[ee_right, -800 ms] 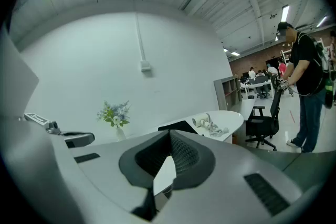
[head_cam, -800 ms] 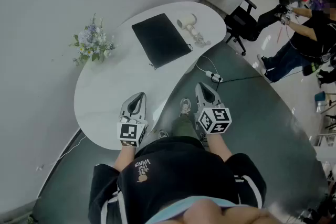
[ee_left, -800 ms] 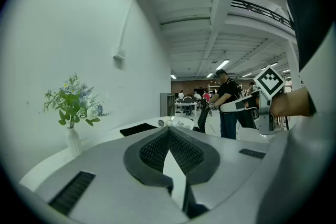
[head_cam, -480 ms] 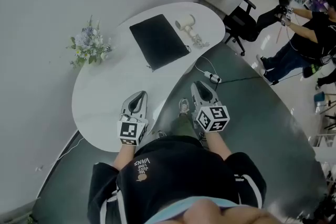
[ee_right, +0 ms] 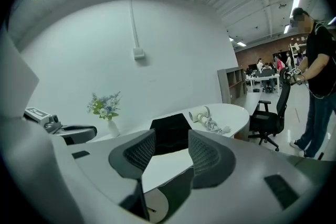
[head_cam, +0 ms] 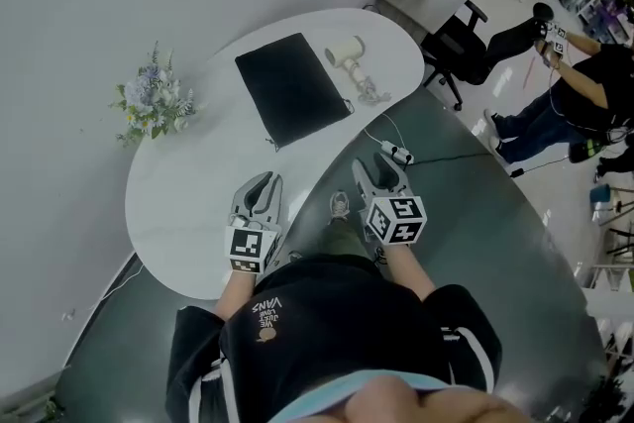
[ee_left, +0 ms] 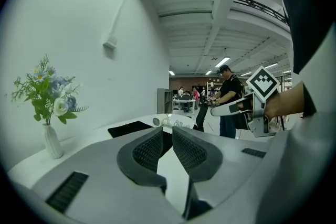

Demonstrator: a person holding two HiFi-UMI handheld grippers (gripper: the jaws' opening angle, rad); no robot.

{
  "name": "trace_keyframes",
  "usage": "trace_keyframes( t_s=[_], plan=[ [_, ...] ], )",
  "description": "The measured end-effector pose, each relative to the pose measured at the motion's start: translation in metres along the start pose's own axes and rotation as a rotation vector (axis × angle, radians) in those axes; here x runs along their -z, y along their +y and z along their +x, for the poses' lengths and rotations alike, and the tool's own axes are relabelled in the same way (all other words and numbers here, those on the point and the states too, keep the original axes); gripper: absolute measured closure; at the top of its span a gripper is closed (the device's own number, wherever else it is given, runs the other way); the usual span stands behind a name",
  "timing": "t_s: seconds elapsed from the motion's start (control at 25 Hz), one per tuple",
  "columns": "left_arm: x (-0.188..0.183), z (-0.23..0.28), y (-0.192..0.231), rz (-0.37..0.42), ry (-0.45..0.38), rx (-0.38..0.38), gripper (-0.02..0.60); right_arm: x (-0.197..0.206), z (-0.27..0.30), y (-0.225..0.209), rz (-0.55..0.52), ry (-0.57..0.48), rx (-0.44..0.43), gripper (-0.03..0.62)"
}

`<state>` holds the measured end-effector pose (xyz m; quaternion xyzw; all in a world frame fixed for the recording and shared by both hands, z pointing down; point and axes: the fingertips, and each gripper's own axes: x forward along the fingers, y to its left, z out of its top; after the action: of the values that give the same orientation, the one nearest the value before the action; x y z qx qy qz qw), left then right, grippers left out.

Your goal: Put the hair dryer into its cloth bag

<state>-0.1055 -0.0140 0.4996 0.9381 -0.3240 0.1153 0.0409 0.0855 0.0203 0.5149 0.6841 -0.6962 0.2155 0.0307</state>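
A flat black cloth bag (head_cam: pixel 290 89) lies on the far part of the white curved table (head_cam: pixel 188 193). Just right of it lies the cream hair dryer (head_cam: pixel 347 52), its coiled cord (head_cam: pixel 369 92) trailing toward the table edge. My left gripper (head_cam: pixel 263 181) hovers over the table's near edge, jaws nearly together with nothing between them. My right gripper (head_cam: pixel 374 168) is held beyond the table edge over the floor, open and empty. In the left gripper view the bag (ee_left: pixel 130 128) and dryer (ee_left: pixel 157 121) lie far ahead. The right gripper view shows the bag (ee_right: pixel 169 134) and dryer (ee_right: pixel 199 114) ahead too.
A vase of flowers (head_cam: pixel 154 104) stands at the table's left edge near the wall. A black office chair (head_cam: pixel 461 40) sits past the table's far end. A power strip with cable (head_cam: pixel 396 154) lies on the floor. People (head_cam: pixel 584 84) stand at the right.
The head view has drifted, so the table, bag and flowers sit a little further left in the picture. Both grippers stay in front of the person, empty.
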Motion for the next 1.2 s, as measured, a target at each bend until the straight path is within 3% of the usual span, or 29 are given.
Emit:
trace_keyframes(
  t_s=[0.12,0.64,1.2],
  plan=[
    [0.001,0.02,0.004,-0.004,0.018,-0.019,0.474,-0.004,0.017,-0.016,-0.007,0.023,-0.006,0.408],
    [0.015,0.107,0.013,0.011,0.127,-0.045,0.373,-0.022,0.096,-0.086,-0.051,0.111,-0.03,0.39],
    [0.043,0.167,0.026,0.024,0.258,-0.107,0.353,-0.028,0.21,-0.153,-0.207,0.265,-0.034,0.381]
  ],
)
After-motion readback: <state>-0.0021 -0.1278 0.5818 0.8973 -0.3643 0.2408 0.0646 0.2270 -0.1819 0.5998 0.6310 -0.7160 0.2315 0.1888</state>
